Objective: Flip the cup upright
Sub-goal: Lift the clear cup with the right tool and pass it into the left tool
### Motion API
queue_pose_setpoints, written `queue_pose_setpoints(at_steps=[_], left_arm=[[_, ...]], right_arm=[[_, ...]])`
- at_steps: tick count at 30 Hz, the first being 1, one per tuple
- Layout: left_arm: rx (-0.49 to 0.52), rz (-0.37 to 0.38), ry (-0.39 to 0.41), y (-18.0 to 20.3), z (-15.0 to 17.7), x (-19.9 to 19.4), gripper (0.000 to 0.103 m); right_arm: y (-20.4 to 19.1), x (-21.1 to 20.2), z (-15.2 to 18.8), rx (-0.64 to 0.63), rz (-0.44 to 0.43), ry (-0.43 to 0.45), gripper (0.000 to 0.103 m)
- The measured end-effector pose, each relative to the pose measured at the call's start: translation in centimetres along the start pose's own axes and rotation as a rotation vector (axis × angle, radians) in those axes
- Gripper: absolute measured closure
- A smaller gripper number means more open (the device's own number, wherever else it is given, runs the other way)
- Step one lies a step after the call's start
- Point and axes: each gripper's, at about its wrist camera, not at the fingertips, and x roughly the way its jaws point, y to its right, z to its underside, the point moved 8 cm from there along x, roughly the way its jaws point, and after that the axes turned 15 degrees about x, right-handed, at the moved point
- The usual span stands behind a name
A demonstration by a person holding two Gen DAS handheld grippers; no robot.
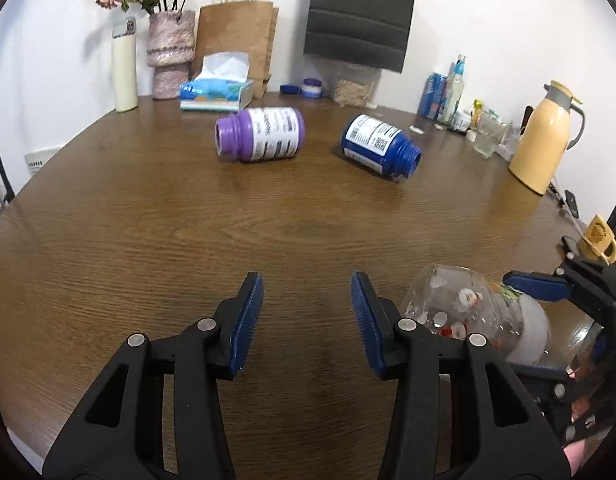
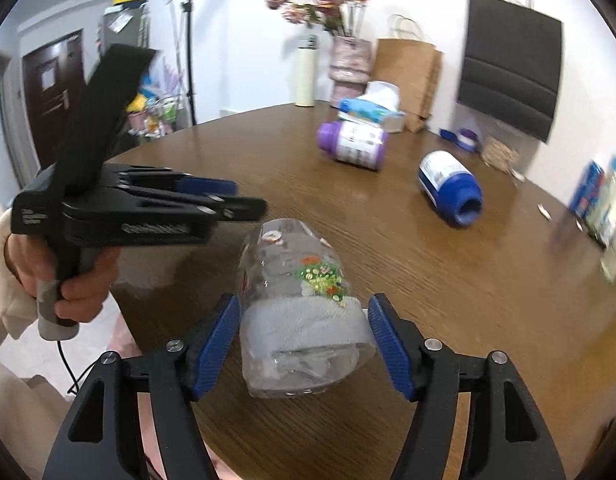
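Observation:
A clear glass cup (image 2: 296, 304) with flower decals and a frosted white band lies on its side on the brown wooden table (image 2: 447, 288), near its front edge. My right gripper (image 2: 304, 332) is open with its blue pads on either side of the cup's banded end, not closed on it. The cup also shows in the left wrist view (image 1: 471, 316), just right of my left gripper (image 1: 306, 308), which is open and empty above the table. The left gripper (image 2: 232, 204) appears in the right wrist view, held in a hand to the left of the cup.
A purple bottle (image 1: 262, 134) and a blue bottle (image 1: 381, 146) lie on their sides mid-table. At the back stand a tissue box (image 1: 216, 94), vase (image 1: 172, 54), white flask (image 1: 124, 66) and paper bag (image 1: 238, 44). A cream jug (image 1: 545, 138) and yellow mug (image 1: 597, 238) are at right.

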Motion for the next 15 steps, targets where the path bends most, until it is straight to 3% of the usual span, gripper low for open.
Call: queue_pose_setpoints(at_steps=[2,6,10,15], left_arm=[[-0.020,0.025,0.026,0.2,-1.0,-0.2,0.050],[-0.031,0.120,0.046,2.9,-3.4,0.9,0.048],[0.102,0.021,-0.016,5.1,-3.3,2.9,0.048],[0.056,0.001,-0.012,3.8,-2.4,2.0,0.048]], right_arm=[[0.4,-0.7,0.2,0.020,-0.018,0.014,0.031],[0.3,-0.4,0.3,0.032,-0.047,0.005,0.026],[0.4,-0.7,0.6,0.001,0.001,0.001,0.026],[3.3,-1.8,1.2,0.068,0.056,0.019,0.026]])
